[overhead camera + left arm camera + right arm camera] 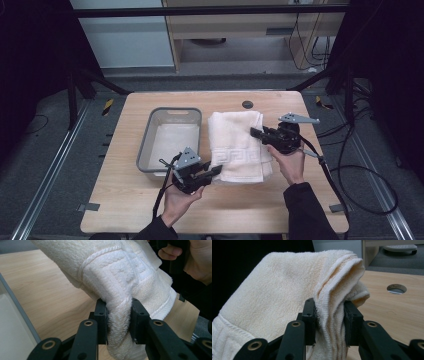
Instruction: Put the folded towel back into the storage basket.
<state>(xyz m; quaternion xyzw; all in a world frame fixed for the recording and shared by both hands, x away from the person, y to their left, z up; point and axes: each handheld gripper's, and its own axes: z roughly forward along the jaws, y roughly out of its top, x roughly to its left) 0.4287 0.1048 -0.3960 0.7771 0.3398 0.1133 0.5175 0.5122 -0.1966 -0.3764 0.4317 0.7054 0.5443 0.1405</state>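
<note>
A folded cream towel with a raised key pattern lies on the wooden table, to the right of the grey bin. My left gripper is shut on the towel's near left corner; in the left gripper view the thick folded edge is pinched between the black pads. My right gripper is shut on the towel's right edge, farther back. Its own view has several layers of towel squeezed between the pads, with the cloth lifted off the table there.
The grey bin stands left of the towel, its wall close beside my left gripper. A round cable hole sits in the table behind the towel. Cables trail off the right side. Bare wood lies at the front.
</note>
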